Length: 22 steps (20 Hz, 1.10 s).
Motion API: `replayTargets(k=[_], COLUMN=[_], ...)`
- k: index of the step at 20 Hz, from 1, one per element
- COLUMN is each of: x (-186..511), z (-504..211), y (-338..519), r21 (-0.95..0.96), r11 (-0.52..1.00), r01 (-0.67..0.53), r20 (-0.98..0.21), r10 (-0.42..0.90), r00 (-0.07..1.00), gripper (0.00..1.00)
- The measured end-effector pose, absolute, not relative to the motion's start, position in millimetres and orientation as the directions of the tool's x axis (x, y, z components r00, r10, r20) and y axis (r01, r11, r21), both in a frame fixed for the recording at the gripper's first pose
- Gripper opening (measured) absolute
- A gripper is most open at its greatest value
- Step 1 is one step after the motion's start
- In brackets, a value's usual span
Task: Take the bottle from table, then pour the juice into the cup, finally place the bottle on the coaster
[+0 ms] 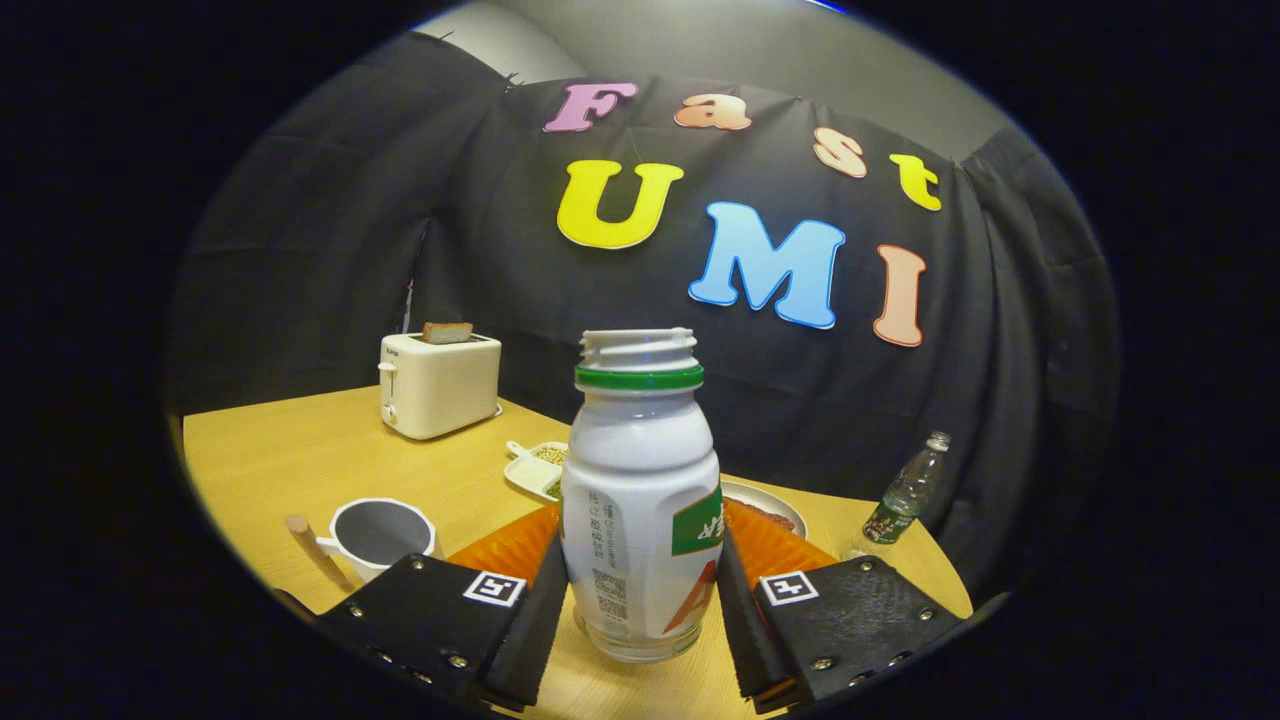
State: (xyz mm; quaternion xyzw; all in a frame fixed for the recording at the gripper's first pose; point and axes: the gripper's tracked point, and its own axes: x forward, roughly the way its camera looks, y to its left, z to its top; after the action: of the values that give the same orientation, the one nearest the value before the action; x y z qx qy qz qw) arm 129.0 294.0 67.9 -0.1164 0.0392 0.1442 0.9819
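Observation:
A white juice bottle [640, 480] with a green neck ring and no cap stands upright between my fingers. Both fingers of my gripper [640, 570] press on its lower sides, so the gripper is shut on it. Its base sits at or just above the wooden table [300, 450]; I cannot tell which. An orange ribbed coaster [510, 548] lies right behind the bottle, partly hidden by it and by the fingers. A white cup [380, 535] with a dark inside and a wooden handle stands just beyond the left finger.
A white toaster [438, 385] with a slice of bread stands at the back left. A small white dish [535, 468] and a white plate [775, 508] lie behind the coaster. A clear water bottle [905, 495] stands near the table's right edge.

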Motion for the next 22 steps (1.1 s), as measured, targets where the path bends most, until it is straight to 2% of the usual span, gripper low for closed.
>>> replayTargets(k=[6, 15, 22], x=[143, 172, 182], z=[60, 45, 34], y=[291, 292, 291], r21=[-0.177, 0.005, 0.019], r11=[0.940, 0.955, 0.961], r01=[-0.290, -0.296, -0.277], r20=[-0.079, -0.089, -0.094], r10=[0.281, 0.296, 0.277], r00=[0.957, 0.951, 0.956], gripper=[0.71, 0.71, 0.71])
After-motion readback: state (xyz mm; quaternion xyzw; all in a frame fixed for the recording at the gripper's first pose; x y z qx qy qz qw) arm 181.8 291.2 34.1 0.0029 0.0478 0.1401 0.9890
